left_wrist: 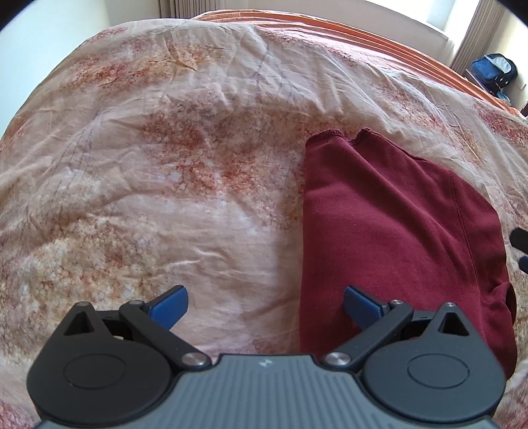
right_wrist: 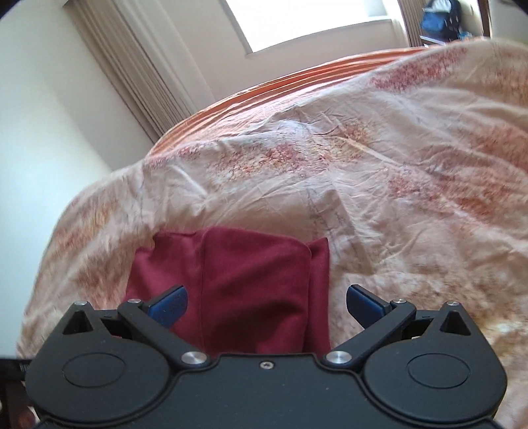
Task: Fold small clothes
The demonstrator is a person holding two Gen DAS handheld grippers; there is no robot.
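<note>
A dark red garment (left_wrist: 396, 231) lies folded into a narrow stack on the patterned bedspread (left_wrist: 165, 165), to the right in the left wrist view. My left gripper (left_wrist: 265, 303) hangs open above its left edge, blue fingertips (left_wrist: 171, 305) wide apart, holding nothing. In the right wrist view the same red garment (right_wrist: 250, 280) lies just ahead, a folded panel on top of wider layers. My right gripper (right_wrist: 266, 303) is open over its near end, nothing between the fingers. A dark part at the right edge (left_wrist: 521, 241) is probably the other gripper.
The bedspread (right_wrist: 396, 181) is wrinkled and peach-patterned, over an orange striped sheet (right_wrist: 297, 79) at the far edge. Curtains (right_wrist: 132, 66) and a window (right_wrist: 297, 19) stand behind the bed. A blue bag (left_wrist: 495, 71) sits beyond the bed's far corner.
</note>
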